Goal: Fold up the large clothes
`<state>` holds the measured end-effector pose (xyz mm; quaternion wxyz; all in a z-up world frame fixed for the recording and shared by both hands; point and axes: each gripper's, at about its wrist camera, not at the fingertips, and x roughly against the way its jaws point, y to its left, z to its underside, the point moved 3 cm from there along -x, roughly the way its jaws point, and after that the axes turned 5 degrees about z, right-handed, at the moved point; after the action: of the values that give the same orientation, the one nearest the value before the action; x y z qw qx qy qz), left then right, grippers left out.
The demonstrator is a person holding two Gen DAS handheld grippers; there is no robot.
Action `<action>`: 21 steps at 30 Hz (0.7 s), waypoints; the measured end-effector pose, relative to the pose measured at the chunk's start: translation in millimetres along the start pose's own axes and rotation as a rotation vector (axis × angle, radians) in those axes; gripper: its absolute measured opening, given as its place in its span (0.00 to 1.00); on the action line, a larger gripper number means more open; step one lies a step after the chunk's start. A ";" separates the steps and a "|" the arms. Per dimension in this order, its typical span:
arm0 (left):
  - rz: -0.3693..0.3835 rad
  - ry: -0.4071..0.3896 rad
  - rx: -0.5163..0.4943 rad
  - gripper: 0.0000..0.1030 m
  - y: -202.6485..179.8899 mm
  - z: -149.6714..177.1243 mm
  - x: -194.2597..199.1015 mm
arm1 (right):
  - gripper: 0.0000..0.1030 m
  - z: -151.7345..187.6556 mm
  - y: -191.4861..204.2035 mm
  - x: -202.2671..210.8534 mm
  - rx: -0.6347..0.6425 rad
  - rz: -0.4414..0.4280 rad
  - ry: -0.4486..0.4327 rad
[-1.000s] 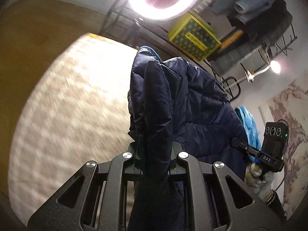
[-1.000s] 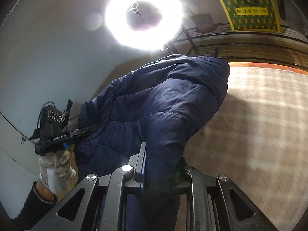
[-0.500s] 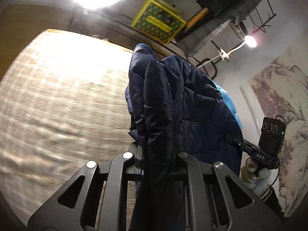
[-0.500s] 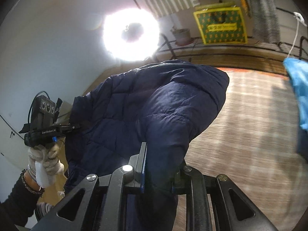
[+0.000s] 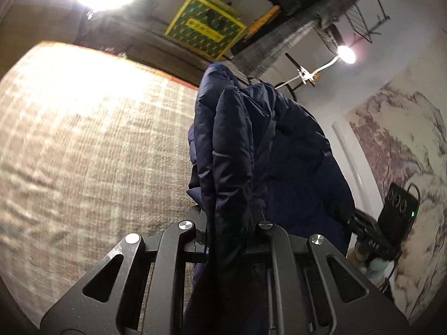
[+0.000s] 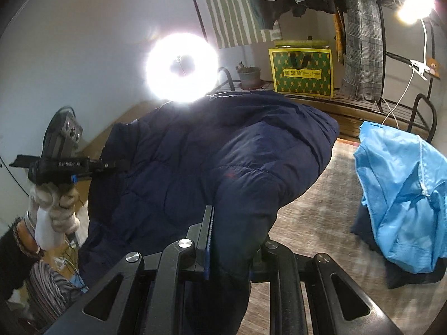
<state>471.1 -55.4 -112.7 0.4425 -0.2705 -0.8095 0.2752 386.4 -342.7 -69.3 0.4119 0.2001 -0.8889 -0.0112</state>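
Note:
A navy quilted puffer jacket (image 5: 279, 153) hangs in the air between both grippers, above a woven beige surface (image 5: 83, 139). My left gripper (image 5: 229, 217) is shut on a fold of the jacket. My right gripper (image 6: 234, 237) is shut on another fold of the same jacket (image 6: 223, 153). In the right wrist view the left gripper (image 6: 109, 164) shows at the jacket's far left edge, held by a gloved hand. In the left wrist view the right gripper (image 5: 352, 223) shows at the lower right, its fingertips buried in the jacket.
A light blue garment (image 6: 399, 195) lies crumpled on the surface at the right. At the back stand a metal rack (image 6: 391, 103) with hanging clothes, a green-yellow bag (image 6: 301, 72), a potted plant (image 6: 248, 74), a ring light (image 6: 181, 64) and a clip lamp (image 6: 416, 11).
Both grippers have tilted down with the jacket still held, so the ring light moved up and left in view. The blue garment and the clothes rack came into the right wrist view.

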 end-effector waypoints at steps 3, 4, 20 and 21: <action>-0.067 0.014 -0.033 0.12 -0.1 3.2 -4.6 | 0.16 6.1 0.9 -1.6 -0.010 -0.013 0.010; -0.075 0.018 -0.038 0.12 -0.3 3.8 -4.3 | 0.16 9.5 2.2 -0.8 -0.009 -0.019 0.008; -0.152 -0.168 -0.139 0.12 -1.5 28.4 143.4 | 0.16 2.7 106.1 26.9 0.094 -0.127 -0.073; -0.155 -0.183 -0.140 0.12 -0.1 31.5 158.5 | 0.15 2.3 111.9 28.1 0.099 -0.136 -0.075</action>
<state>370.7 46.0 -37.0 0.3667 -0.2109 -0.8823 0.2065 329.6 -250.4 -29.8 0.3662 0.2794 -0.8876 -0.0023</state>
